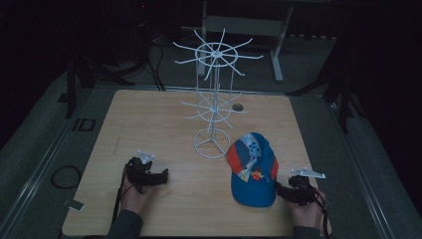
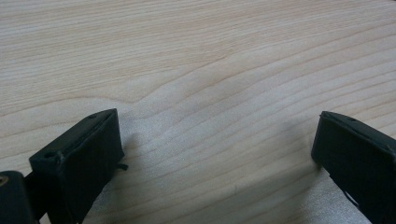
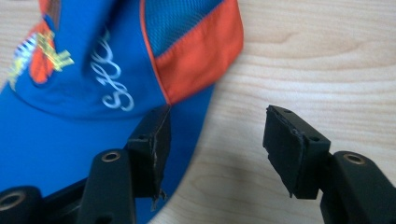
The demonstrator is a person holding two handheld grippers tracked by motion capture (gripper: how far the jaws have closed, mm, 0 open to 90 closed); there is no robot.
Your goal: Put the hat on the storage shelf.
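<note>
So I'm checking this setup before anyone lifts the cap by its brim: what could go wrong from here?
1. The right claw is open, with one jaw over the blue cap's brim and the other over bare table; closing now might pinch only the brim's edge and slip.
2. The white wire rack stands close behind the cap; a lift could knock its thin arms.

Blue-orange cap (image 1: 252,169) beside white rack (image 1: 214,94)
</note>
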